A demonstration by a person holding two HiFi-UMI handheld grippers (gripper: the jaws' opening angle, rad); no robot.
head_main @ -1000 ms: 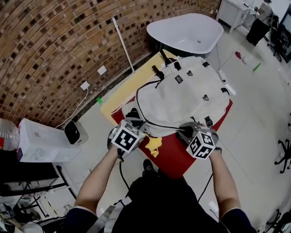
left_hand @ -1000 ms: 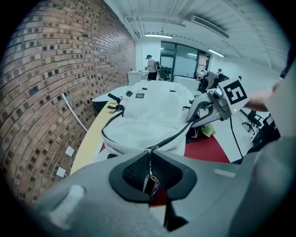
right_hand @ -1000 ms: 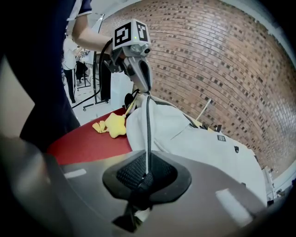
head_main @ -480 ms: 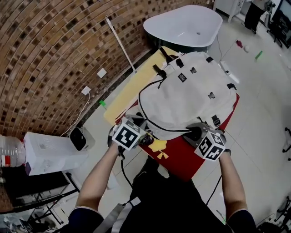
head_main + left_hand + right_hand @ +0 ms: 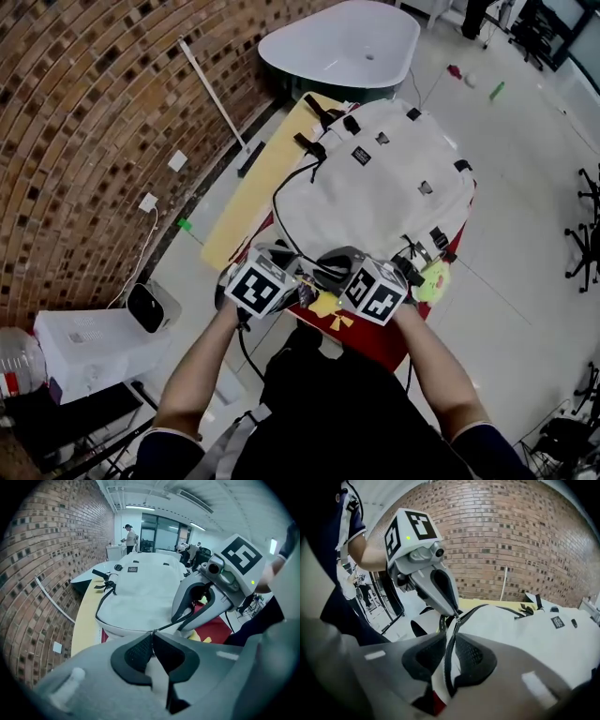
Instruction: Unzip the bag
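A white backpack (image 5: 375, 197) lies flat on a red-covered table (image 5: 389, 339), its black zipper line running along the near edge. My left gripper (image 5: 298, 286) is at the bag's near left corner. In the left gripper view it (image 5: 152, 637) is shut on a thin fold of white fabric at the zipper. My right gripper (image 5: 339, 272) sits close beside it, almost tip to tip. In the right gripper view its jaws (image 5: 451, 641) have just been opening a little wider. The zipper track and white bag edge (image 5: 449, 663) still run between the pads and fill the gap.
Yellow soft items lie on the red cover (image 5: 325, 305) and at its right edge (image 5: 433, 279). A yellow board (image 5: 253, 187) lies left of the bag, a white bathtub (image 5: 342, 42) behind it. The brick wall (image 5: 84, 122) is at left, a white box (image 5: 89, 342) on the floor.
My right gripper has slid left along the bag's near edge, from the right corner to right beside the left gripper. The left gripper has stayed at its corner.
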